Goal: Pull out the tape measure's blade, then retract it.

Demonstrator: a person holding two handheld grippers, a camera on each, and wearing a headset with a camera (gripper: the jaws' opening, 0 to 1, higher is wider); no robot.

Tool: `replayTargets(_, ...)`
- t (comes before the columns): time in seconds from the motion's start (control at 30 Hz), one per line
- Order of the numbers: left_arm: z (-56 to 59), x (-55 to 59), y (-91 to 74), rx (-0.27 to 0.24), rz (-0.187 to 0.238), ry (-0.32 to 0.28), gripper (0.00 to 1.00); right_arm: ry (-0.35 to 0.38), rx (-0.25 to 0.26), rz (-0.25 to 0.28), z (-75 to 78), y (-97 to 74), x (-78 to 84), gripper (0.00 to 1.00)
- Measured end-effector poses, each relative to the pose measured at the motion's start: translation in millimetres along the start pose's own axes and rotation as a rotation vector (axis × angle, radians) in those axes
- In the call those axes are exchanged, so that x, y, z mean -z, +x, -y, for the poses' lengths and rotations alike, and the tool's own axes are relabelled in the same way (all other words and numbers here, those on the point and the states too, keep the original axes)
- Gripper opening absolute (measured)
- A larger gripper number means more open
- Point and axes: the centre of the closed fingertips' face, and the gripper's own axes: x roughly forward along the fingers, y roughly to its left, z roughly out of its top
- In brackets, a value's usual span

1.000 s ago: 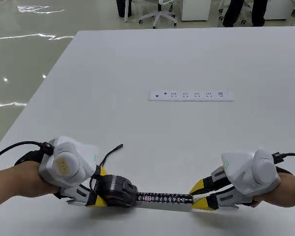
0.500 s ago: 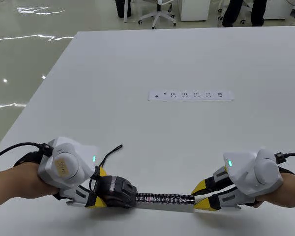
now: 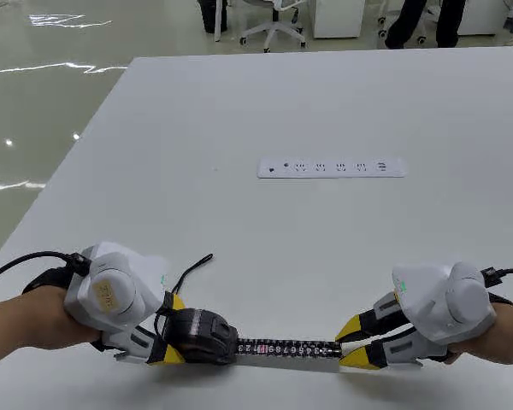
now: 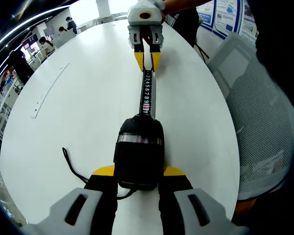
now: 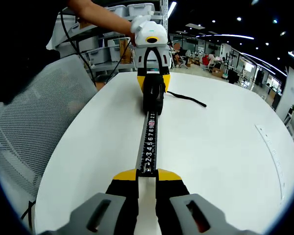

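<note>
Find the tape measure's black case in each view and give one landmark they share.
Head view: the case sits bottom left of centre, in the left tool.
Left gripper view: case low centre, between that view's own jaws.
Right gripper view: case upper centre, at the far end of the blade.
Shared landmark: the numbered blade running from the case to the right tool.

Black-cased tape measure [image 3: 201, 335] at the near edge of the bench [image 3: 325, 102] — strap [image 3: 197, 263] trailing behind it, black blade [image 3: 286, 348] with white numerals drawn out straight to its right.
</note>
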Motion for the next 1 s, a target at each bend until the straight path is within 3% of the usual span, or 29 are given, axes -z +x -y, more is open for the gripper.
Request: replayTargets(1.0,0.3,-0.3,-0.1,-0.002,-0.003,0.001,0.27,0.010,0.000,-0.005,-2.2,-11.0,9.7,0.11)
